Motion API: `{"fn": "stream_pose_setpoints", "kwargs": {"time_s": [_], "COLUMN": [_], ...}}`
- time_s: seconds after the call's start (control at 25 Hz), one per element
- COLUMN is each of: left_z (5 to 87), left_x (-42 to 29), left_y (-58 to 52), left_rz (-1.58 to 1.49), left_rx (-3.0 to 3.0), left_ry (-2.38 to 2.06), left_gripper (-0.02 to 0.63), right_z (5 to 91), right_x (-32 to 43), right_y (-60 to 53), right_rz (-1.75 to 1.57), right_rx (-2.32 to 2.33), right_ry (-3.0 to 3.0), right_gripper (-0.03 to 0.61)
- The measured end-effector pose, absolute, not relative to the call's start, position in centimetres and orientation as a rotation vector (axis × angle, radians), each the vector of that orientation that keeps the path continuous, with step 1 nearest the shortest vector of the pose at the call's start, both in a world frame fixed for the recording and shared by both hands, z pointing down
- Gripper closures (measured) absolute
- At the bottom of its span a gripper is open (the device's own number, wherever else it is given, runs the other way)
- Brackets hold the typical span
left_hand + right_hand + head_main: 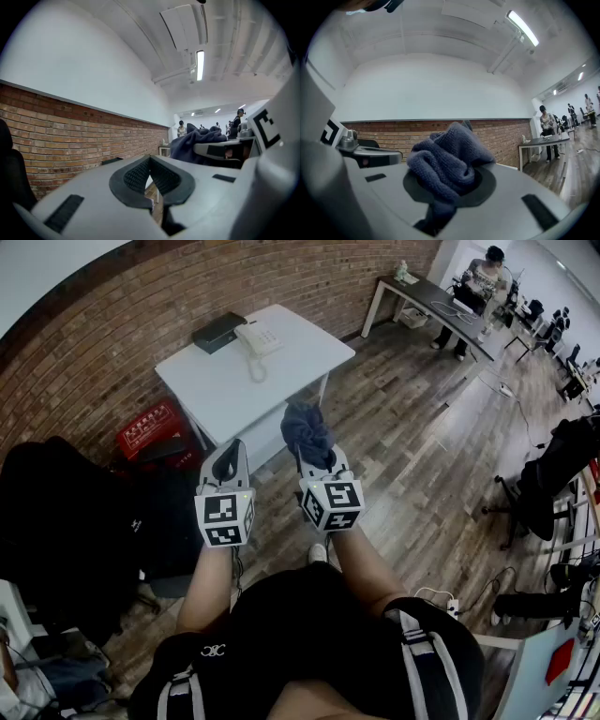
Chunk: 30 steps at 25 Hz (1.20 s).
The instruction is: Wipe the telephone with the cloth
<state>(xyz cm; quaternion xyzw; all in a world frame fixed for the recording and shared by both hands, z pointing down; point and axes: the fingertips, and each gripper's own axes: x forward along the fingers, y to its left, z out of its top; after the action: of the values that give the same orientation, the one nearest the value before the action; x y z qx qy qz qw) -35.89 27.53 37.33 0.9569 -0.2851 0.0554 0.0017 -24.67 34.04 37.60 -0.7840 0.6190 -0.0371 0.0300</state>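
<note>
Left hand-held gripper closed, right (clamped)

Person in black top w/ grey-black shoulder straps. Left hand-held gripper & right hand-held gripper: grey bodies, black pads, white cubes w/ black square markers.

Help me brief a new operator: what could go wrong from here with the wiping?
1. The cloth sits bunched in the right tool, so the tool's hard tips could scrape the telephone.
2. The coiled cord lies in front of the telephone on the white table and may snag.
3. The left tool is shut and empty; unsteadied, the telephone may slide.
</note>
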Motion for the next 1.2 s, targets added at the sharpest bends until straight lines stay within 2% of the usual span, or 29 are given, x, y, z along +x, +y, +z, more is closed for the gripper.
{"fn": "stream_pose_setpoints", "kwargs": {"time_s": [0.52, 1.2], "left_z": [37.8, 36.2], "left_x": [-31.5, -17.2], "left_y": [24.8, 19.9], "left_rz": [0.181, 0.197], "left_rx": [2.969, 2.989], "left_ry": [-0.894, -1.011], "left_gripper": [0.621, 0.621], "right_z": [38.1, 37.0], "right_x": [-20.7, -7.6], "right_y": [31.4, 25.0], "right_rz": [-0.119, -0.101], "right_rx": [-2.389, -2.246], "right_ry": [1.921, 2.077], "right_gripper": [0.535, 0.534]}}
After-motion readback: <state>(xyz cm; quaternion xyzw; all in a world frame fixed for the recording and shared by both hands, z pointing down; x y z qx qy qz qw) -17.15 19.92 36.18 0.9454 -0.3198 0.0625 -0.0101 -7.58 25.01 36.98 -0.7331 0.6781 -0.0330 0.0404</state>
